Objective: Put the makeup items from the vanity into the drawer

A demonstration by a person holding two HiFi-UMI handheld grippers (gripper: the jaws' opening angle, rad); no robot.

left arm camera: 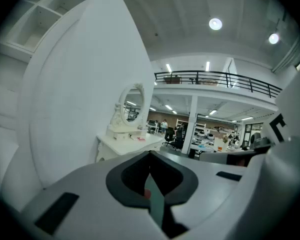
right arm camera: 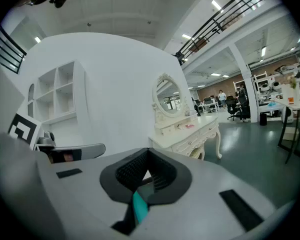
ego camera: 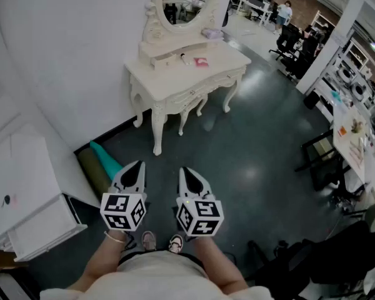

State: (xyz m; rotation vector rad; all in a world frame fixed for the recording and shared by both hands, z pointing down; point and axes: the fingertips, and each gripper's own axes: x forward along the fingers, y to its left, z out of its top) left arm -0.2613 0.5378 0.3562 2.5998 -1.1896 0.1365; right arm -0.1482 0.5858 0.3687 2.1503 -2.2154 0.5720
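Note:
The cream vanity (ego camera: 170,85) with an oval mirror (ego camera: 184,2) stands against the white wall, far ahead of me. On its top lie a pink item (ego camera: 201,61) and a small tube (ego camera: 184,59); a lilac box (ego camera: 211,34) sits on the raised shelf. The drawer fronts (ego camera: 194,94) look shut. My left gripper (ego camera: 135,165) and right gripper (ego camera: 186,170) hang side by side above the dark floor, well short of the vanity, both shut and holding nothing. In the left gripper view the vanity (left arm camera: 126,143) is small beyond the left gripper (left arm camera: 150,154). Past the right gripper (right arm camera: 149,151) the vanity (right arm camera: 190,134) stands to the right.
A teal and olive roll (ego camera: 103,164) lies by the wall to the vanity's left. A white cabinet (ego camera: 25,192) stands at my left. Office chairs (ego camera: 287,39), a work table (ego camera: 353,136) and a black chair (ego camera: 337,255) are at the right. My shoes (ego camera: 161,241) stand on grey floor.

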